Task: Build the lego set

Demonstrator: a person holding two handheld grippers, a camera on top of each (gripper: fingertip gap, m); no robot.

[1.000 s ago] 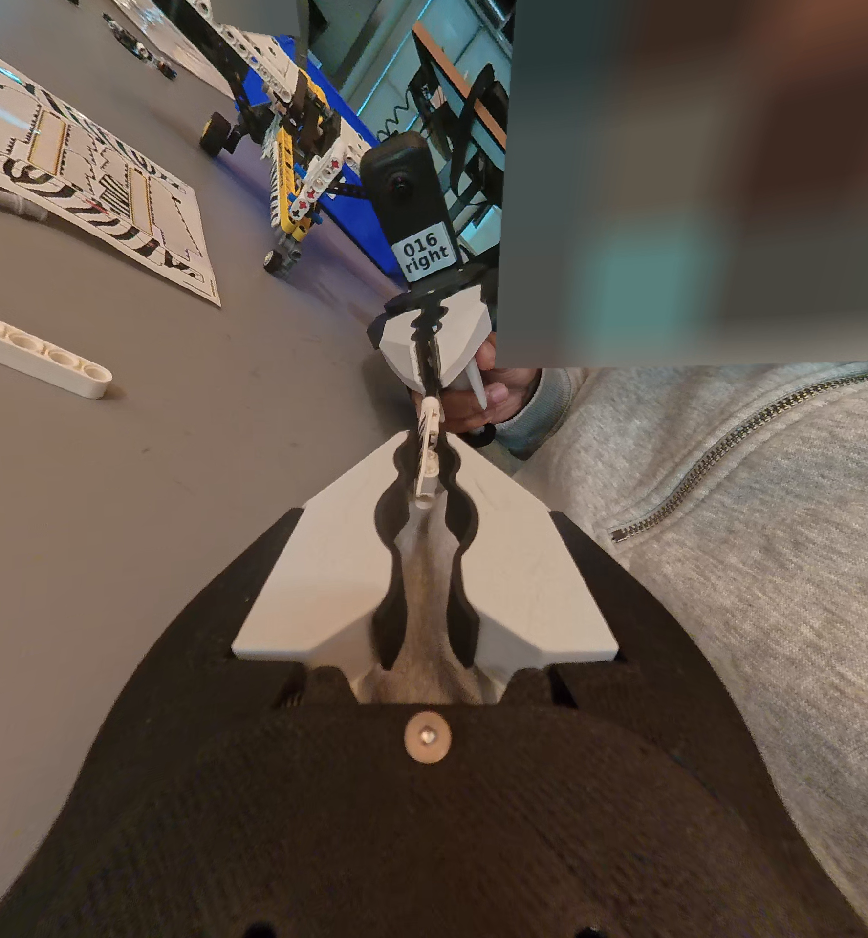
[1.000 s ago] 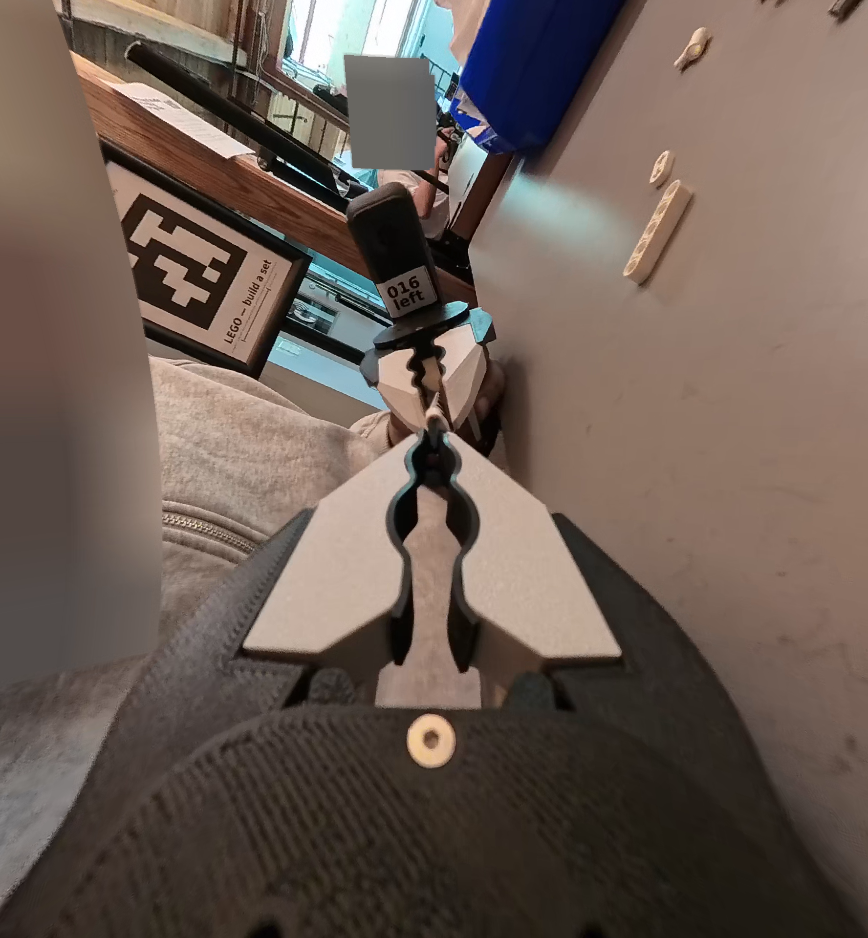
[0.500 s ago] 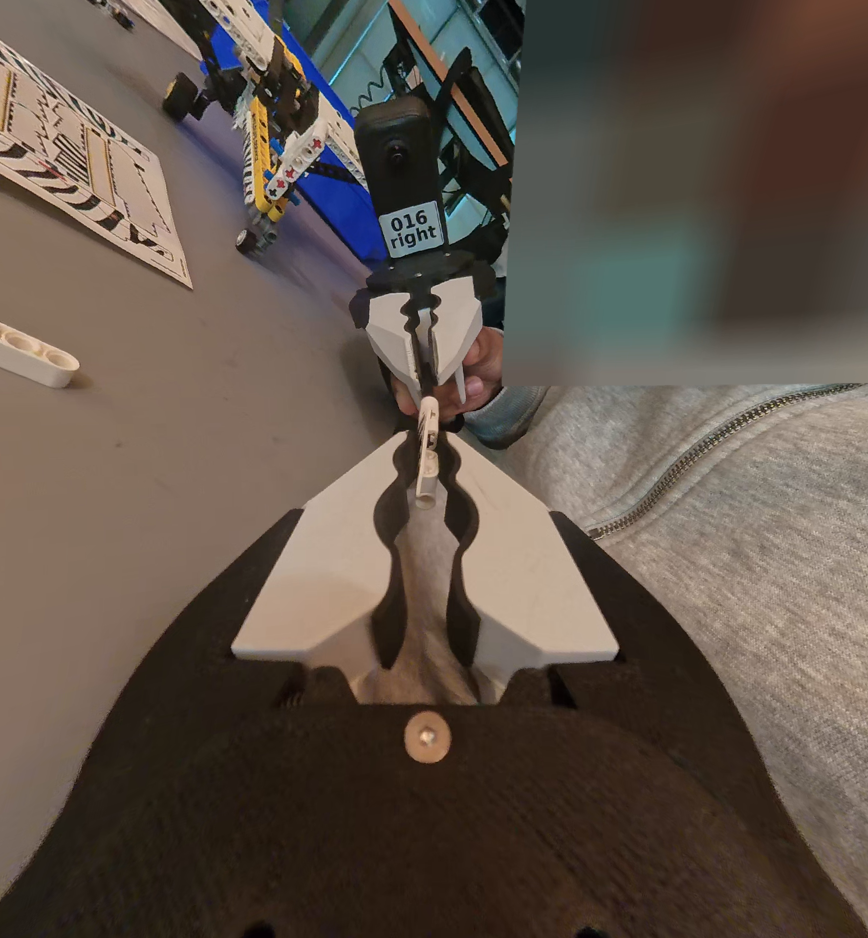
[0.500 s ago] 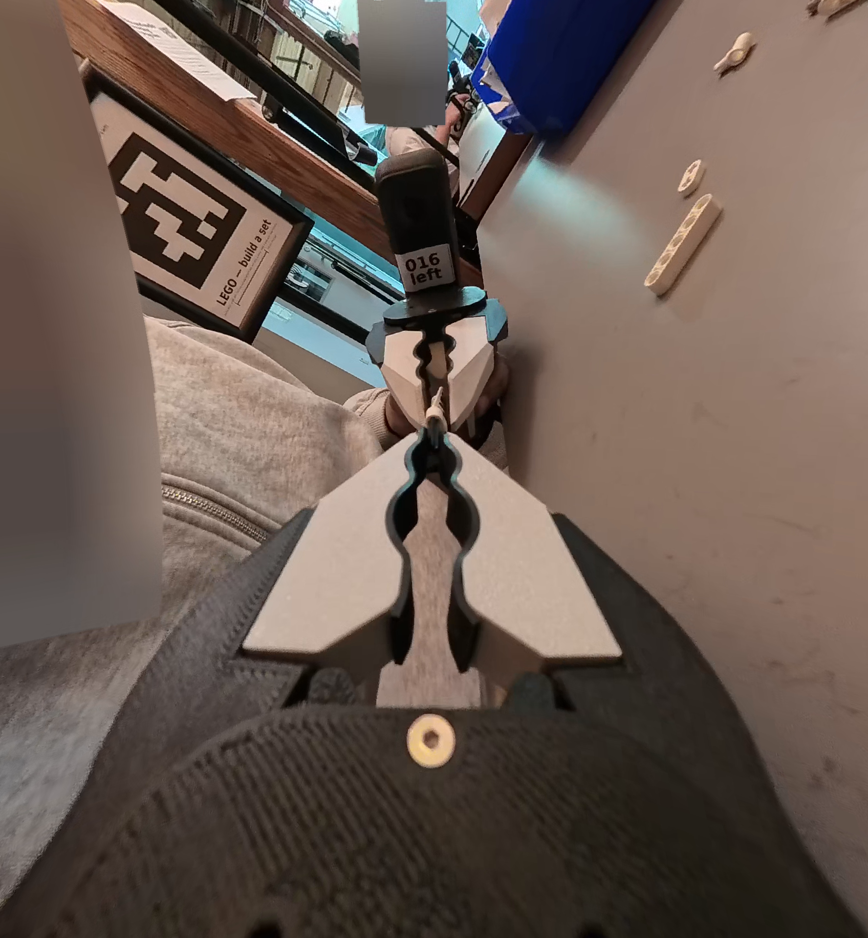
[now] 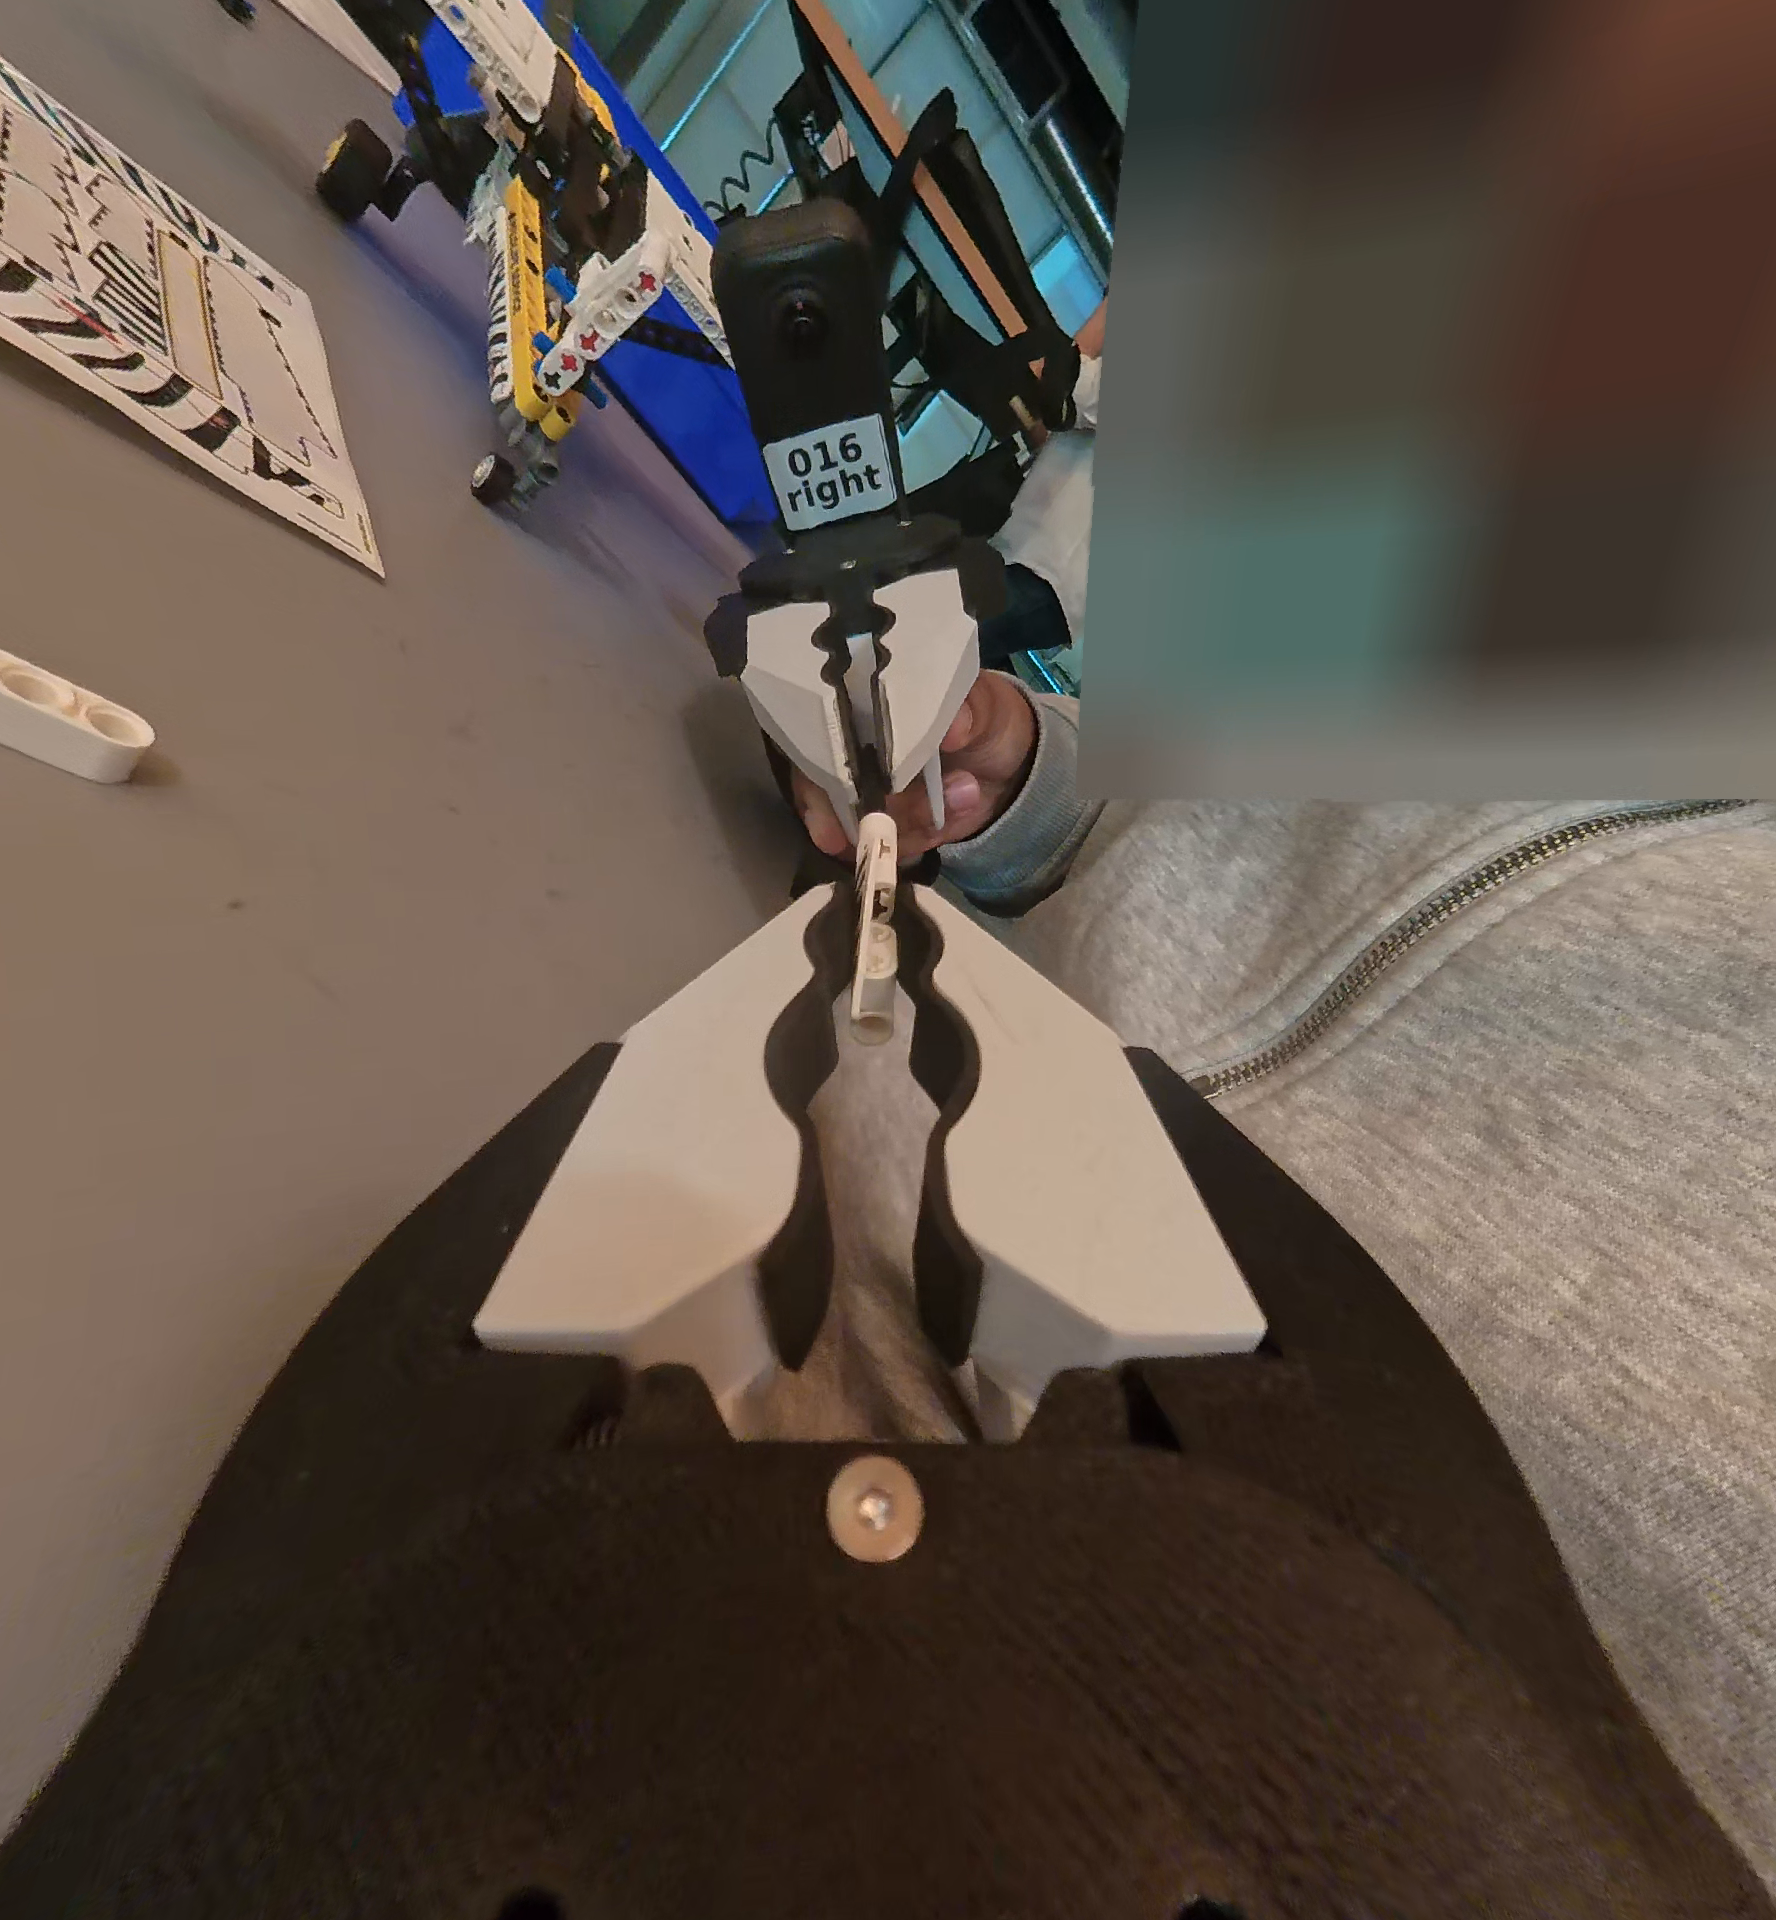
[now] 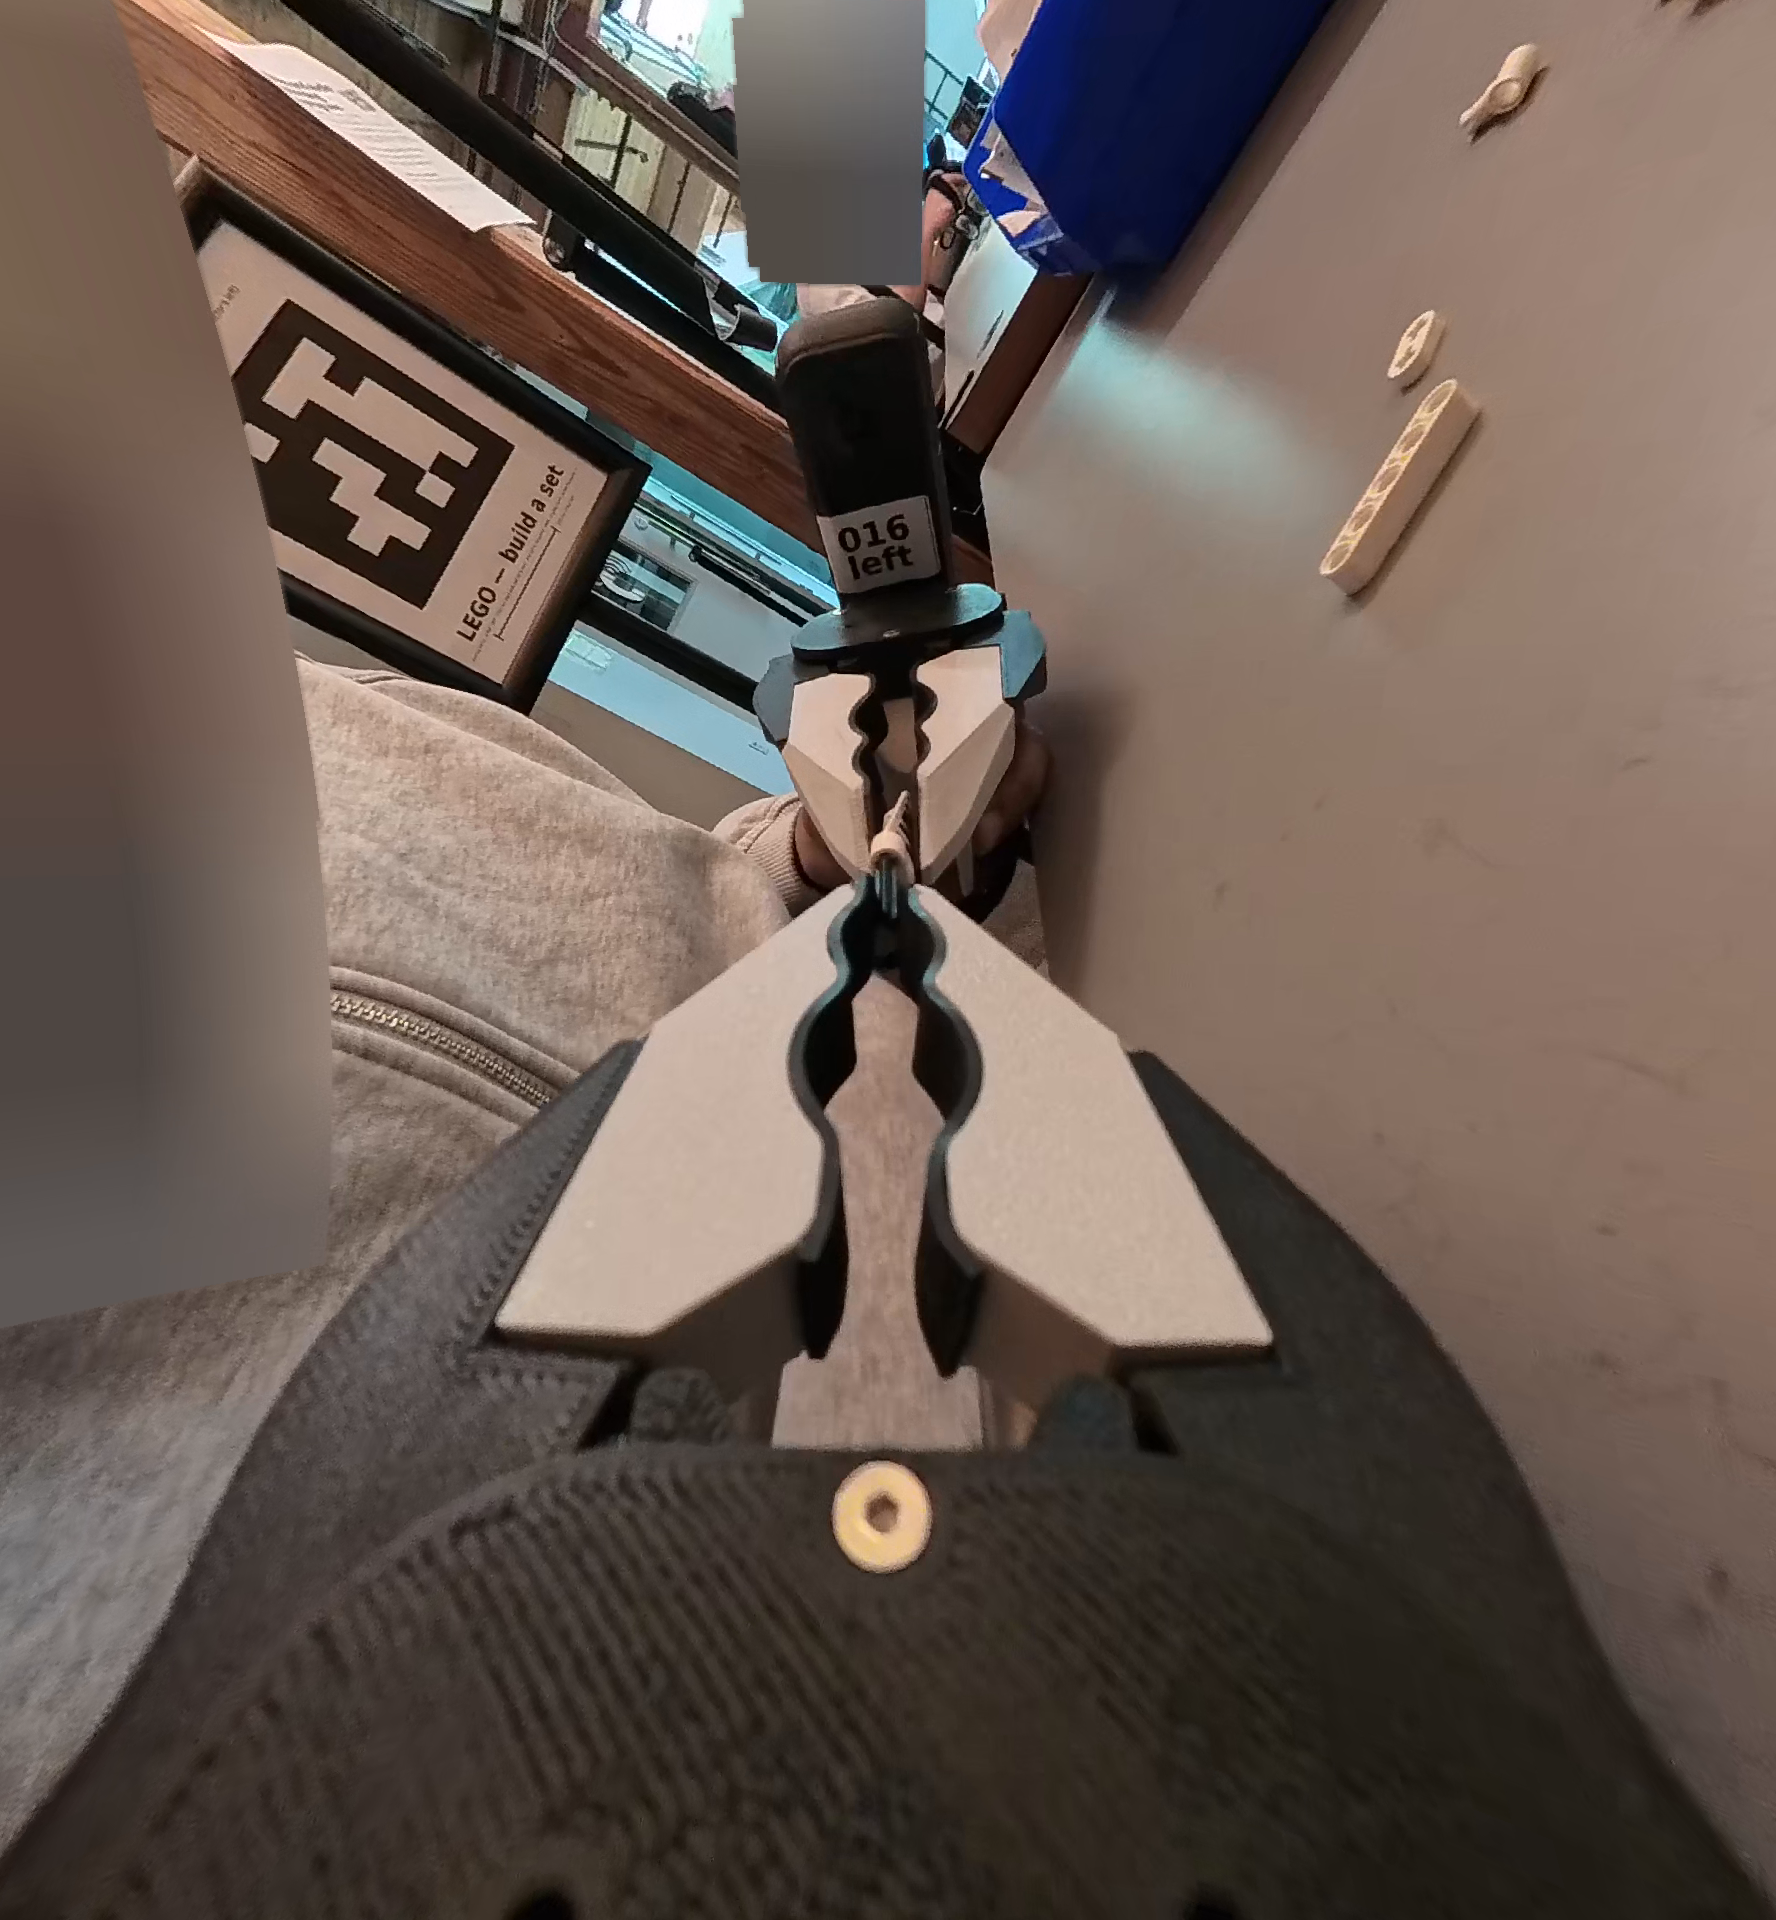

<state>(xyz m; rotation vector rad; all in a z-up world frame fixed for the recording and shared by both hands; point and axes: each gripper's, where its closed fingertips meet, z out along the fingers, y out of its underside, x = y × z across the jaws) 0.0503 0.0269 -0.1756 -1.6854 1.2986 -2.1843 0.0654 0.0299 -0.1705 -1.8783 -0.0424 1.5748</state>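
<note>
My left gripper (image 5: 871, 935) is shut on a small white lego connector (image 5: 876, 961) that sticks out past its tips. My right gripper (image 5: 866, 795) faces it tip to tip and meets the connector's far end. In the right wrist view my right gripper (image 6: 889, 904) is shut on a small dark piece that its pads mostly hide. The pale connector (image 6: 896, 831) pokes out of the left gripper (image 6: 899, 821) just beyond it. Both grippers are held in the air at the grey table's (image 5: 240, 987) edge, in front of a grey hooded jacket (image 5: 1486, 1195).
A white lego beam (image 5: 42, 712) lies on the table at left, also in the right wrist view (image 6: 1398, 488) beside a small round white piece (image 6: 1416, 348). A printed sheet (image 5: 157, 332), a part-built yellow, white and black model (image 5: 541, 239) and a blue bin (image 6: 1123, 125) are farther back. The grippers are tip to tip, or close to it.
Both grippers have stayed tip to tip and shut on their pieces. The pair has tilted and shifted slightly, so the background has slid in both views.
</note>
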